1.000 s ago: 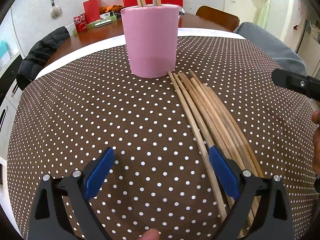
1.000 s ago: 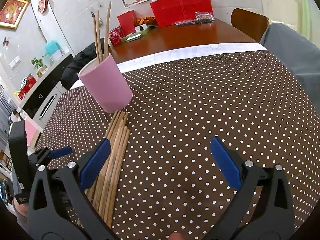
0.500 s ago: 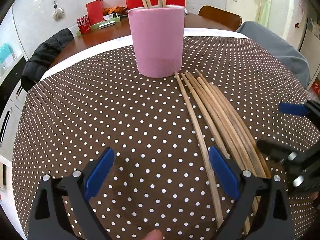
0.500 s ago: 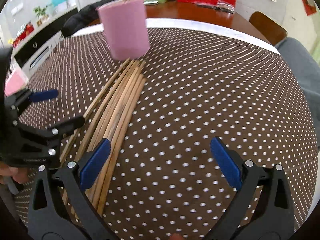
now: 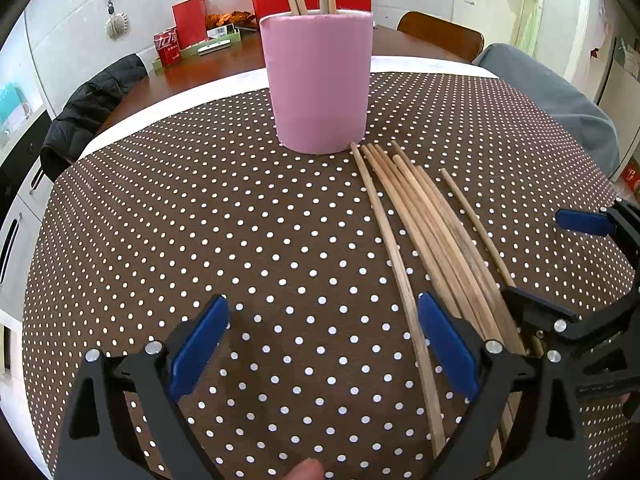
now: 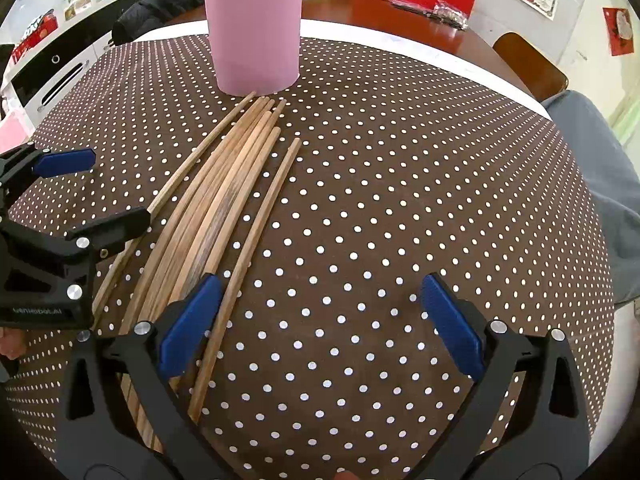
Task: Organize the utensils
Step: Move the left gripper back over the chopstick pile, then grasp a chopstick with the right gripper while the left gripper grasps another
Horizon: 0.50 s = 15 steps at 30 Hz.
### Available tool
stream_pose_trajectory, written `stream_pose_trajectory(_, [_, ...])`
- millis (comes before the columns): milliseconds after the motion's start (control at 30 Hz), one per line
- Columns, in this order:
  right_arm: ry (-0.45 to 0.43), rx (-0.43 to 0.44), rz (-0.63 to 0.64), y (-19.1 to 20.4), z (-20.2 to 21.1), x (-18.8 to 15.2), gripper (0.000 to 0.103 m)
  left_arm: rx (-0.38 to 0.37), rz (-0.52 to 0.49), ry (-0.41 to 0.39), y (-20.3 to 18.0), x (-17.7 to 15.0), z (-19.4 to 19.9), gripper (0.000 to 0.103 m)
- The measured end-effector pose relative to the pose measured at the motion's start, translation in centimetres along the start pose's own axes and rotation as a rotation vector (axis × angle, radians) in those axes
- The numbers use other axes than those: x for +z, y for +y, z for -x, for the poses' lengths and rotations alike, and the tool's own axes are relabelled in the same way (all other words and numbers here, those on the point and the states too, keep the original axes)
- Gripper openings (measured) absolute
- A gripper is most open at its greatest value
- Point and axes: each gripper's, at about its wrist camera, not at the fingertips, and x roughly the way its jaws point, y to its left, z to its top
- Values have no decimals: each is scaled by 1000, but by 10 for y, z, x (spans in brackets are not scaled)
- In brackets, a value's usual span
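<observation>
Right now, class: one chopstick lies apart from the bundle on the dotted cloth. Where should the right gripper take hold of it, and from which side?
Grip the lone chopstick along its near-middle shaft, coming from above with the jaws across its width. It lies flat, with bare cloth on its right and a narrow gap to the bundle on its left. The right gripper is open beside it.
</observation>
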Motion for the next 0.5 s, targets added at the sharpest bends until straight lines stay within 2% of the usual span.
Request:
stream_pose_trajectory(67, [3,34,-14,-5,2,0,74,2,0,0,1,0,0,94])
stream_pose_trajectory(100, [2,35,-17,-6,4,-1,70,0,2,1,1,0,0,94])
stream_pose_trajectory(167, [3,35,-35,-12,5,3,50,-13,11,10,3,2,-2,94])
stream_pose_trajectory(333, [14,68,-31,-10,-4,22,48,1,-18,40,2,18,-10,94])
stream_pose_trajectory(433, [13,83,16,-5,-5,25,40,9,-46,62,0,30,-15,94])
stream_pose_trajectory(500, [13,112,29,-6,-1,21,35,-5,-77,92,-4,35,-21,89])
